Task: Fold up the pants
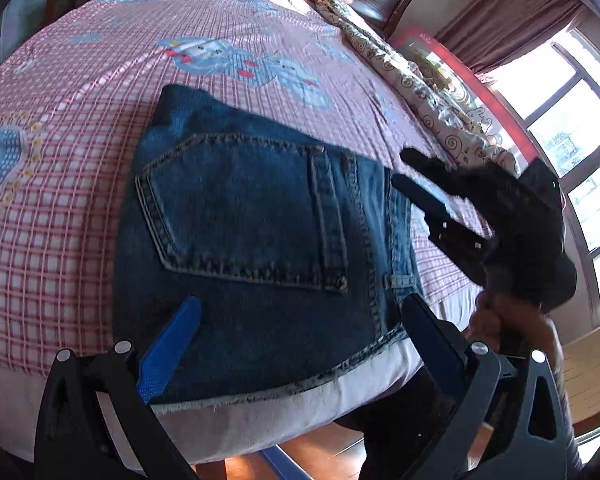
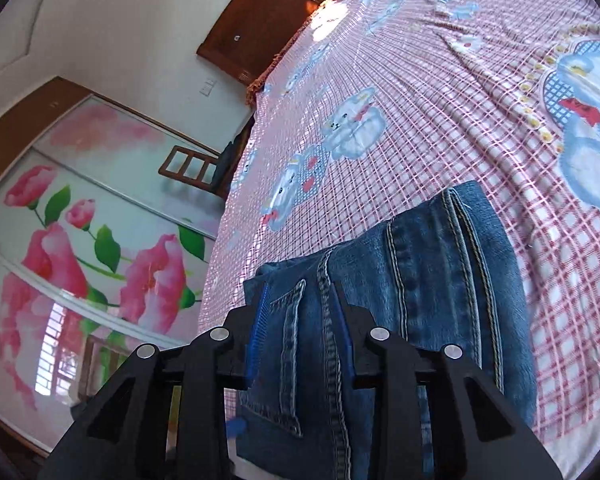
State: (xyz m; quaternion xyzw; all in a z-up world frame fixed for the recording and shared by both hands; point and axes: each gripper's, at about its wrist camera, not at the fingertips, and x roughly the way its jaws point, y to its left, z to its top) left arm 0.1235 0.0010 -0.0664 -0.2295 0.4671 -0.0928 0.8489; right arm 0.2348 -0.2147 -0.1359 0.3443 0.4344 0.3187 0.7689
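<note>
Blue jeans (image 1: 260,216), folded into a compact rectangle with a back pocket facing up, lie near the front edge of the bed (image 1: 72,168). My left gripper (image 1: 300,300) hovers over their near part, open wide, nothing pinched between its blue pads. The right gripper (image 1: 401,168) sits at the jeans' right, waistband edge, held by a hand (image 1: 499,320). In the right wrist view the jeans (image 2: 427,280) show a belt loop between the right gripper's (image 2: 300,292) fingers, which stand a little apart and do not press the cloth.
The bed carries a pink checked sheet (image 2: 419,120) with blue bear prints. A patterned quilt (image 1: 419,92) lies bunched along the far right side. The mattress edge (image 1: 280,412) drops to a wooden floor. A floral wardrobe (image 2: 80,220), a wooden chair (image 2: 188,168) and windows (image 1: 571,128) surround the bed.
</note>
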